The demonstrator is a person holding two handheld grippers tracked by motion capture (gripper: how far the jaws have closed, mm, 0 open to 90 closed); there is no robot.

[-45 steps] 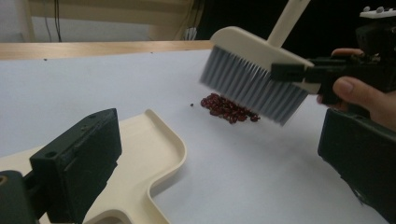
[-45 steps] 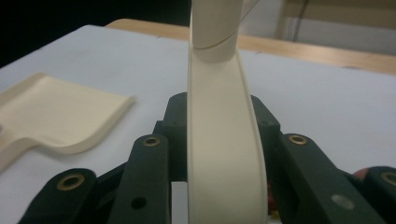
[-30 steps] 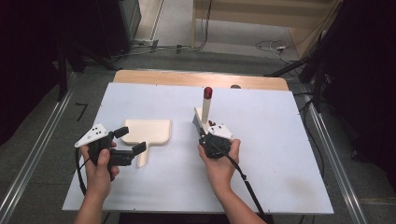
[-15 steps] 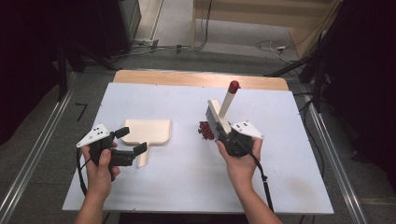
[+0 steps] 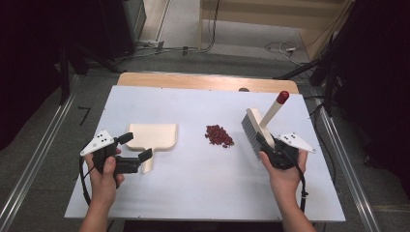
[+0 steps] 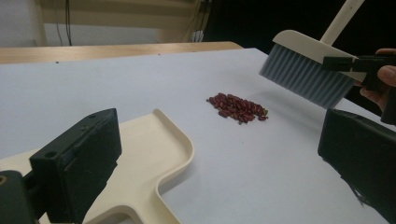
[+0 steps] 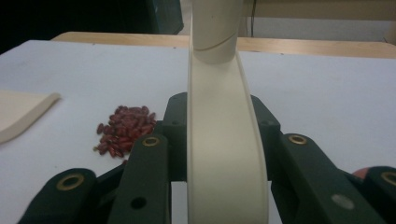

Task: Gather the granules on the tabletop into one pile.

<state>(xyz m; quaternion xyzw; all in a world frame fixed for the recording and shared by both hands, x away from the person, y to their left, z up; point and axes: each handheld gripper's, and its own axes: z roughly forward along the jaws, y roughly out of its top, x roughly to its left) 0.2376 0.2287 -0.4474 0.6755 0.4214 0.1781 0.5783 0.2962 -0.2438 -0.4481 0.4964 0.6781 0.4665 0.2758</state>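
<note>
At centre frame a loose pile of red beans (image 5: 219, 135) lies on the table (image 5: 193, 193), light and prone to scatter; right gripper (image 5: 270, 147) clamps a stiff brush (image 5: 254, 128), left gripper (image 5: 133, 150), jaws apart, straddles the dustpan (image 5: 152, 137) handle.

On the one white table (image 5: 193, 193) lie one cream dustpan (image 5: 153, 136) and one heap of small red beans (image 5: 219, 135), too many to count singly. There is one brush (image 5: 255, 128), with grey bristles and a red-tipped handle. Two grippers are in play, a left gripper (image 5: 136, 146) and a right gripper (image 5: 265, 143).
</note>
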